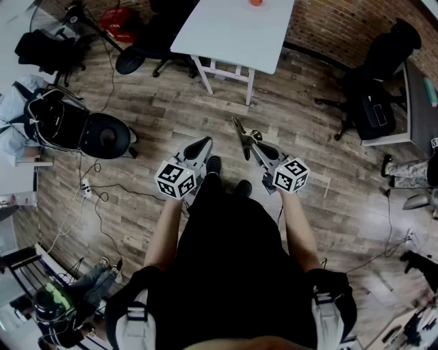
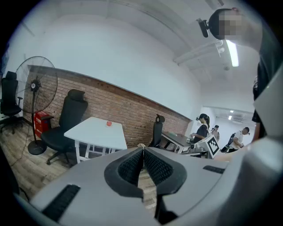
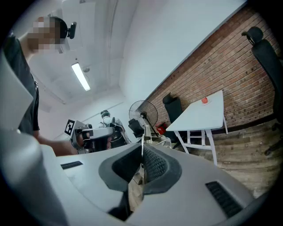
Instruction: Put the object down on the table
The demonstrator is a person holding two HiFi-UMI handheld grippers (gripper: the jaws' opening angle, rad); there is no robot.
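Metal tool [image 1: 240, 138], thin, long and dark, is not on the desk: it is pinched in the right tongs [image 1: 256, 139] and hangs in the air above the floor. In the head view it sticks out past the tips of the tongs and points toward the desk, but it is well apart from it. What kind of tool it is, I cannot tell.

The wooden floor [image 1: 171, 102] fills most of the head view, and cables lie on it at the left. The white desk [image 1: 233, 34] stands at the top of this view, near a brick wall [image 1: 328, 27]. A black office chair [image 1: 383, 75] stands to the right of the desk, and a black fan [image 2: 36, 84] stands on the floor at the left side of the room. The person in dark clothes stands in the middle, with both forearms held forward and black shoes [image 1: 213, 164] showing below the tongs.

The left tongs [image 1: 204, 143] are pressed together, pad against pad, with nothing between them. In the right gripper view, the pads of the right tongs close on the thin edge of the tool.

A small red thing [image 1: 256, 3] lies on the far part of the desk.
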